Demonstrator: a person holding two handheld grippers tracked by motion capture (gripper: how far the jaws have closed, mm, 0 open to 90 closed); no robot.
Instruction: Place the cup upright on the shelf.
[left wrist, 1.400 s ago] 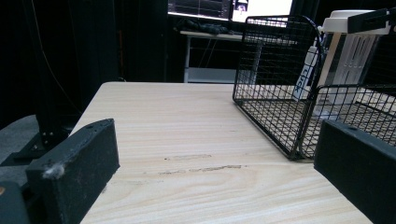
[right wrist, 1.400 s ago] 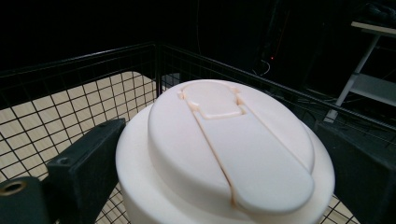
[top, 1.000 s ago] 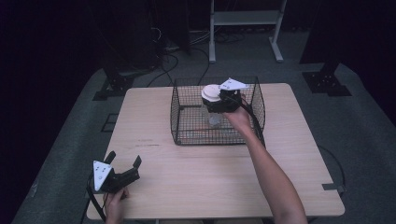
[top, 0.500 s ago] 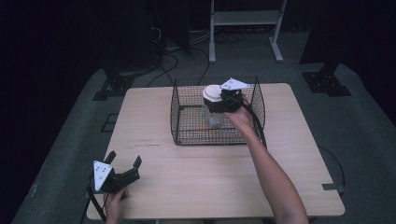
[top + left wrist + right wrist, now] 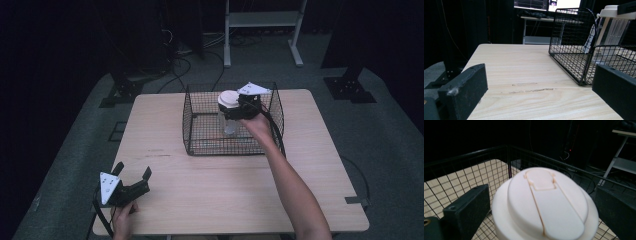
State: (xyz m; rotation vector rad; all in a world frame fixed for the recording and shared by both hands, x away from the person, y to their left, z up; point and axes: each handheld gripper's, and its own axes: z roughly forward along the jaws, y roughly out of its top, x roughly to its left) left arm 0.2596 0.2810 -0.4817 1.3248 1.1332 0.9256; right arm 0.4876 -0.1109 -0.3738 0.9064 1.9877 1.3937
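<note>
A clear jar with a white flip-top lid [image 5: 228, 98] stands inside a black wire basket [image 5: 189, 120] at the table's far middle. My right gripper [image 5: 230, 104] reaches over the basket's right side, with its jaws pressed against both sides of the lid [image 5: 544, 202]; it is shut on the jar. In the left gripper view the jar [image 5: 614, 30] shows behind the basket's mesh [image 5: 574, 62]. My left gripper [image 5: 133, 171] rests on the table at the near left corner, open, with bare wood between its jaws [image 5: 539, 82].
The light wooden table [image 5: 225, 185] has faint scuff marks [image 5: 531, 87] in front of the basket. Beyond the far edge are a white shelf frame [image 5: 260, 30], cables and dark stands on the floor.
</note>
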